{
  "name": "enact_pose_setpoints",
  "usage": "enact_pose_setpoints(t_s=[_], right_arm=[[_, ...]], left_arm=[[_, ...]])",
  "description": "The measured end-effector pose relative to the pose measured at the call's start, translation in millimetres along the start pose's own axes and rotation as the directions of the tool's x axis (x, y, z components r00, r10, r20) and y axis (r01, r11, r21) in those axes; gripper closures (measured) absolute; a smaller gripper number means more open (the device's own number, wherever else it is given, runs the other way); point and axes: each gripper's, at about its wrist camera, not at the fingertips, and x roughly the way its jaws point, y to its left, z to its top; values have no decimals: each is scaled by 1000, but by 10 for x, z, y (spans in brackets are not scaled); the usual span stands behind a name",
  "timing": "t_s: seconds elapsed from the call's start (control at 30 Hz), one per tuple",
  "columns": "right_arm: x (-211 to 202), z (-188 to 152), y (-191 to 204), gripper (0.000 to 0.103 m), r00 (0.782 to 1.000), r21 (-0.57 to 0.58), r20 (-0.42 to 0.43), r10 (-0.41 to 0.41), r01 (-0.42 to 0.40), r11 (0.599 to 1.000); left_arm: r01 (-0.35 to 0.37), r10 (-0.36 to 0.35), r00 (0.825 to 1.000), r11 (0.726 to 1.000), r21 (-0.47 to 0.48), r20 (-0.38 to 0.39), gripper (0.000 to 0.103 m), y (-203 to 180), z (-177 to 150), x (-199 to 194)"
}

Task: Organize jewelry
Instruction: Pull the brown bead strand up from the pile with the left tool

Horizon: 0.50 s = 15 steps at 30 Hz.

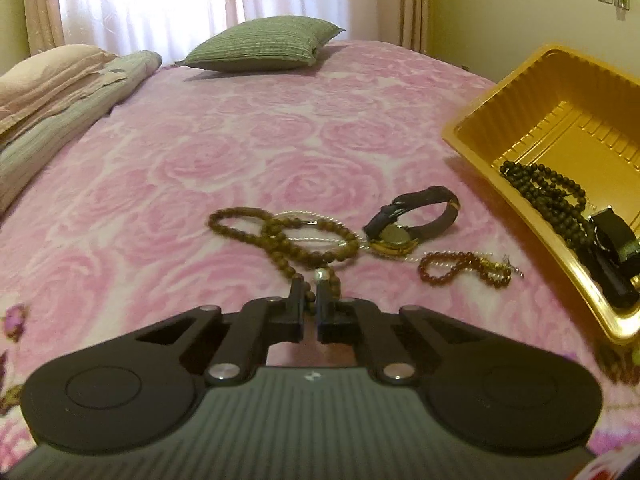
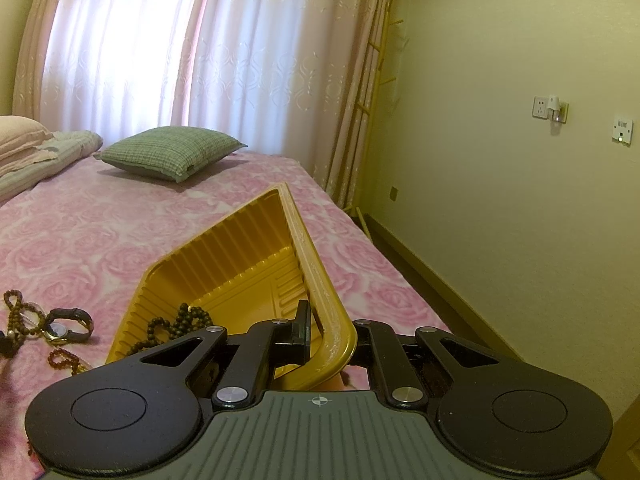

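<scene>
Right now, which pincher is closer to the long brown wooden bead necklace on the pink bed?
Left. The left gripper is closed on the necklace; the right gripper grips the yellow plastic tray off to the side.

No readable text, brand, number or label anywhere; small marks on the white wall switch plate (image 2: 622,131) too blurred to read.
</scene>
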Motion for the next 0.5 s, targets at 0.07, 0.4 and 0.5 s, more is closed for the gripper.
enact_pose_setpoints(t_s=[0.07,0.4,0.5], right_arm=[[4,-6,0,94,1000,0,0,-1,1,1000],[-1,-10,5,94,1000,1,0,-1,1,1000],[-2,-7,13,94,1000,-1,1,-1,1,1000]], left_arm=[[0,0,1000,1000,-12,-1,99,68,-20,-68],[-29,24,997,998,64,69,95,97,-61,-198],[-13,4,997,994,107,78,93,27,-60,-157]])
